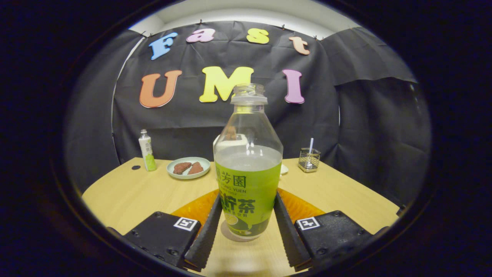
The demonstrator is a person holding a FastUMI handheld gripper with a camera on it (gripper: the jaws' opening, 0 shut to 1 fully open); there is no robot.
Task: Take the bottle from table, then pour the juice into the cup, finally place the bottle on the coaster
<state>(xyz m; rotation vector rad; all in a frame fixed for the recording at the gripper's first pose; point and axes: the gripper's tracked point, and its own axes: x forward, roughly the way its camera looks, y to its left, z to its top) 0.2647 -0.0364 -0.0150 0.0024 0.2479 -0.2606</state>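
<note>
Two fingers of the gripper point(248, 227) flanking the bottle point(248, 169), spread, apparently not yet pressing (contact hard to judge). Bottle upright on the bench point(127, 196), between the fingers, uncapped. Risk: uneven closing could tip it, spilling juice.

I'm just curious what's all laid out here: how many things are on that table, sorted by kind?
Bottles: 2, the big open bottle between the tool's fingers and a small bottle
Plates: 1, plate with two brown pieces
Glass cups: 1, cup with a straw
Orange mats: 1, mat
Total: 5
</note>
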